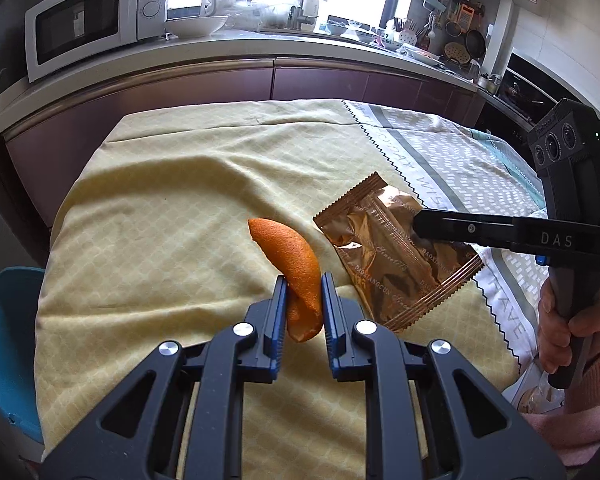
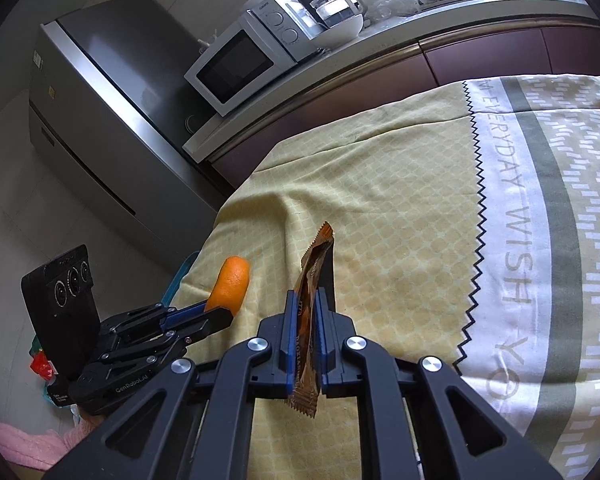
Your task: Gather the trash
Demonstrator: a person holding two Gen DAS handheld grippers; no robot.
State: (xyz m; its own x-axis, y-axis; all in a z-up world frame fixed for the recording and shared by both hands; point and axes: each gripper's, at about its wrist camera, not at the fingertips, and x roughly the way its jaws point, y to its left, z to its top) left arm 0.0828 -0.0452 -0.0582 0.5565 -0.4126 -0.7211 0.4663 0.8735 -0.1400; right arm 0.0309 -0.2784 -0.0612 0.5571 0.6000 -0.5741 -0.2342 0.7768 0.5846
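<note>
The left gripper is clamped on a curved piece of orange peel, its blue pads pressing the peel's lower part while the tip rises above the yellow tablecloth. Just right of the peel, the right gripper pinches a copper-coloured foil snack wrapper by its upper right part; a hand in a pink sleeve grips that tool's handle. From the right wrist view the wrapper stands edge-on between the closed pads of the right gripper, lifted over the tablecloth, with the peel to its left in the left gripper. Beyond the tablecloth, a white microwave sits on the counter.
</note>
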